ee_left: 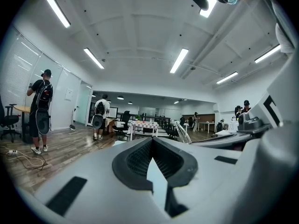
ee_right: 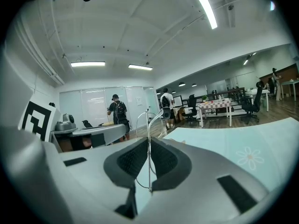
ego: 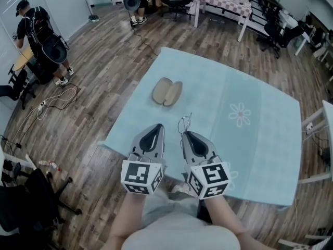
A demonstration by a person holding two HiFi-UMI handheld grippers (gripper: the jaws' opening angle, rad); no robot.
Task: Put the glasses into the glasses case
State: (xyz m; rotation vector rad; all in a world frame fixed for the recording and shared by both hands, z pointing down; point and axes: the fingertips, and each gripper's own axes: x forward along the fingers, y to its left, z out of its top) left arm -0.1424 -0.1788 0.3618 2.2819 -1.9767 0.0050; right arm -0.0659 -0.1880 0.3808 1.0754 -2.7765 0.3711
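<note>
The glasses (ego: 183, 123) are pinched by a thin wire part between the closed jaws of the right gripper (ego: 187, 134), over the near edge of the table (ego: 260, 155). The left gripper (ego: 155, 127) is shut on nothing. The open case (ego: 167, 92) lies at 11 o'clock from them. On so slight a hold the frame could be swung loose, dropped, or laid crosswise over a shell. The glasses jut toward 12 o'clock; their long axis cannot be told. The case's axis runs from 1 to 7 o'clock.
</note>
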